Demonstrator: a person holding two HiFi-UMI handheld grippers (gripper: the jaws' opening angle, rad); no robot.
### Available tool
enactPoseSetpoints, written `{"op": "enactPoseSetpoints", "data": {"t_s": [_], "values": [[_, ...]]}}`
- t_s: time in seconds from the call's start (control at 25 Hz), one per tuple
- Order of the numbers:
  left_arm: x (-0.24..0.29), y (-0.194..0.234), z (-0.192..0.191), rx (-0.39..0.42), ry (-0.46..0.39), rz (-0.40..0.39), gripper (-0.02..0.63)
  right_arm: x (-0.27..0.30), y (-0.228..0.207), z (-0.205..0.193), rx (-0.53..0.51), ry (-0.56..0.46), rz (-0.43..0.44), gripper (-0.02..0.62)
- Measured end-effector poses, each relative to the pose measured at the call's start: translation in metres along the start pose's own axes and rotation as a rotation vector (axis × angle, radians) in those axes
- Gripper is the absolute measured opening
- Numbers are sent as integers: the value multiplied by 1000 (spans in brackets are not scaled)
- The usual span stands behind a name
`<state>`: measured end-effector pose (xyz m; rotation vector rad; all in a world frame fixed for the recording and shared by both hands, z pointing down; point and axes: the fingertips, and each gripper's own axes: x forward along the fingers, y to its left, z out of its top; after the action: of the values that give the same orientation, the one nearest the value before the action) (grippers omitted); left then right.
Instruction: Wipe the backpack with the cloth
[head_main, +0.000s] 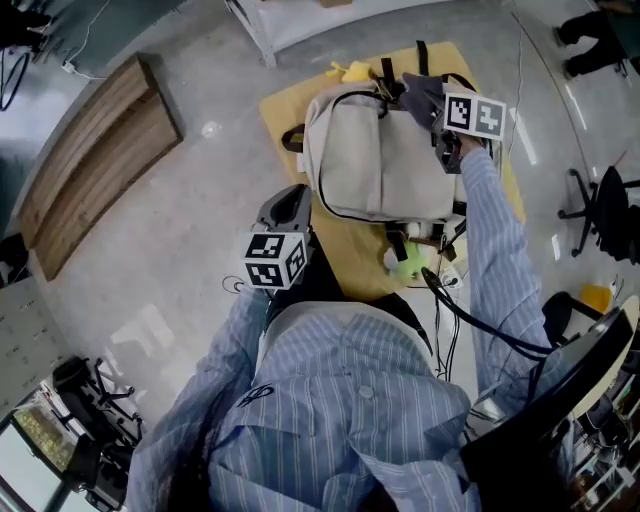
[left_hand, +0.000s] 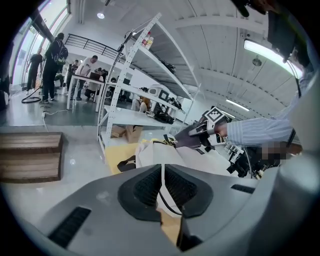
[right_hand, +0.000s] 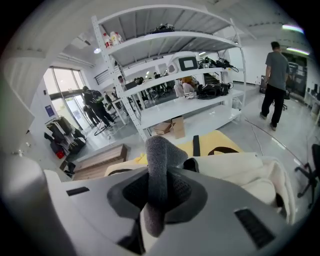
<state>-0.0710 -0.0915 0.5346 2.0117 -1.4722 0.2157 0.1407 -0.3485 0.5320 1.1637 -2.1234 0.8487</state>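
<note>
A cream backpack (head_main: 375, 160) lies on a yellow-topped table (head_main: 280, 112); it also shows in the left gripper view (left_hand: 165, 155) and in the right gripper view (right_hand: 245, 172). My right gripper (head_main: 425, 100) is shut on a grey cloth (right_hand: 157, 175), which rests at the backpack's far right top corner (head_main: 420, 95). My left gripper (head_main: 290, 205) hangs at the table's near left edge, just left of the backpack. Its jaws are shut with only a thin slit between the pads (left_hand: 147, 187), and nothing is held in them.
A wooden bench (head_main: 95, 165) stands on the floor to the left. White shelving (right_hand: 175, 75) rises beyond the table. A small green and white object (head_main: 410, 262) and cables lie at the table's near edge. An office chair (head_main: 600, 210) is at the right. People stand in the background.
</note>
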Motion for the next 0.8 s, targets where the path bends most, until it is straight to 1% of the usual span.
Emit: {"op": "enactPoseSetpoints", "data": {"t_s": [0.2, 0.32, 0.52, 0.72, 0.8], "values": [[3, -15, -1, 14, 12, -38, 21, -30, 19, -27, 19, -14, 37, 54], [7, -27, -2, 33, 19, -72, 21, -46, 29, -53, 49, -12, 64, 54], [14, -44, -1, 63, 34, -118, 21, -65, 40, -98, 87, 4, 79, 54], [18, -56, -5, 84, 54, -154, 21, -94, 56, -147, 190, 5, 111, 54], [20, -60, -7, 92, 61, -168, 21, -108, 60, -168, 254, -11, 112, 54]]}}
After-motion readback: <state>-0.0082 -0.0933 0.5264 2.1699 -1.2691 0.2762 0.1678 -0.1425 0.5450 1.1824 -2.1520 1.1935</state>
